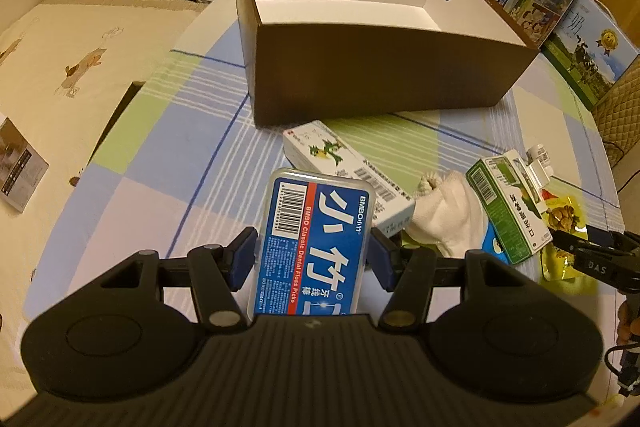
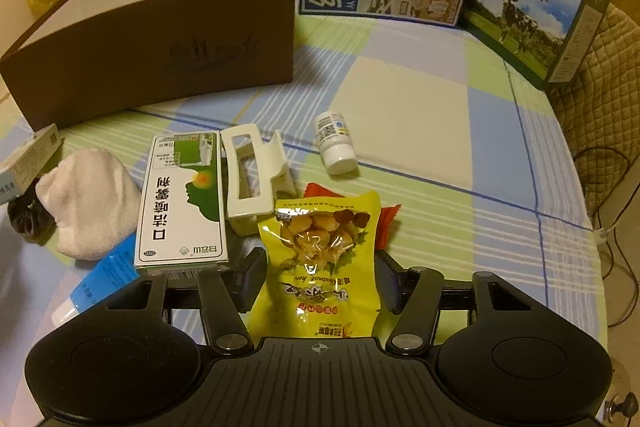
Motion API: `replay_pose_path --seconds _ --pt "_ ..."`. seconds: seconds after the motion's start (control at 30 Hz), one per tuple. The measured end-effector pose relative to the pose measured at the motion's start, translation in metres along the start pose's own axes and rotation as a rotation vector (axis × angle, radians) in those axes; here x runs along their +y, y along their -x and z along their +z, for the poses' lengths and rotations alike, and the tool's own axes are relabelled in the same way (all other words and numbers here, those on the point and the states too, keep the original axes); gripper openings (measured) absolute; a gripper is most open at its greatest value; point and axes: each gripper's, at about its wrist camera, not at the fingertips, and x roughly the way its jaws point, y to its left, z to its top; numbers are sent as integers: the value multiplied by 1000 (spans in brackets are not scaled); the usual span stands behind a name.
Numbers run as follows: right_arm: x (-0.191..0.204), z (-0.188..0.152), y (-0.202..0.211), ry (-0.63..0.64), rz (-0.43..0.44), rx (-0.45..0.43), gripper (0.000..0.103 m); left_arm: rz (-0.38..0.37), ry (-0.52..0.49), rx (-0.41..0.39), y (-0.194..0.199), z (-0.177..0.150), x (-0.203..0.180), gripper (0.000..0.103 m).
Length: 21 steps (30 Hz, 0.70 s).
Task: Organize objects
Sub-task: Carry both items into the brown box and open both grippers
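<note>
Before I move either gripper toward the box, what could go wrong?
The left gripper pinches the floss pick case only at its sides; it could slip or clip the brown box rim. The right gripper straddles the chestnut packet, which overlaps a red wrapper and could drag it.

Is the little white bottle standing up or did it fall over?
Fallen over. The white bottle lies on its side on the checked cloth, cap end toward the camera.
</note>
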Motion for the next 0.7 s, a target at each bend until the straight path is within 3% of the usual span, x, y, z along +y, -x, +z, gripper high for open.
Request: replay_pose_path --seconds 0.4,0.7 --pt "-15 14 52 -114 37 -46 51 -40 -34 -58 25 28 3 54" --pt "7 60 72 -123 172 -124 51 -85 -74 -115 27 69 -11 54"
